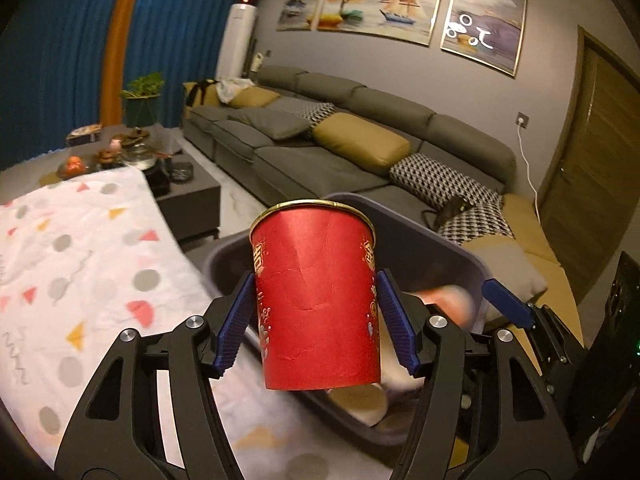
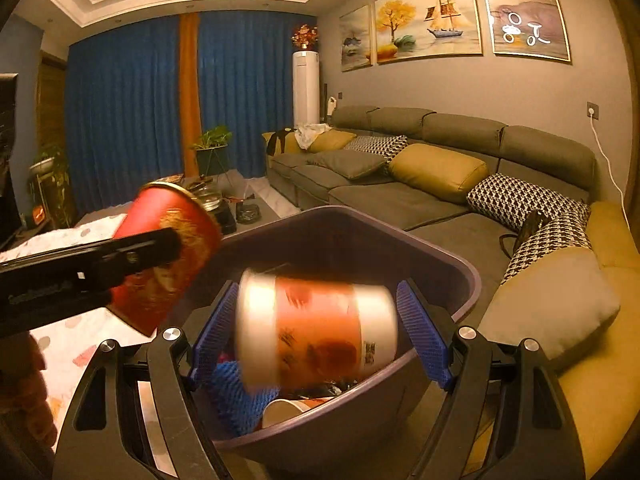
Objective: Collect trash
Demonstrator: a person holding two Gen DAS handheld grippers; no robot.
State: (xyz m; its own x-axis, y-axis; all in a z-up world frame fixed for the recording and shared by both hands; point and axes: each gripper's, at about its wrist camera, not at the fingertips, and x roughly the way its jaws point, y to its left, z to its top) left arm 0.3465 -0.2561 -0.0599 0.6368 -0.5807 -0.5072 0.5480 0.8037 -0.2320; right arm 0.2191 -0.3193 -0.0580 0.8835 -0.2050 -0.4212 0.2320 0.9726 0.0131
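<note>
Grey sofa (image 1: 320, 148) and blue curtains back the left wrist view, where the left gripper (image 1: 316, 316) clamps a red paper cup (image 1: 316, 300) upright beside the dark bin (image 1: 440, 236). From the right wrist, the right gripper (image 2: 320, 324) stands spread, pads clear of a blurred white-and-orange cup (image 2: 316, 328) over the bin's trash.

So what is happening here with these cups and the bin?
A person is collecting trash with two handheld grippers. The left gripper holds a red paper cup upright at the edge of the dark bin. The right gripper is open above the bin, and a blurred white and orange cup sits loose between its fingers, apparently dropping in. Other cups already lie inside the bin.
</note>
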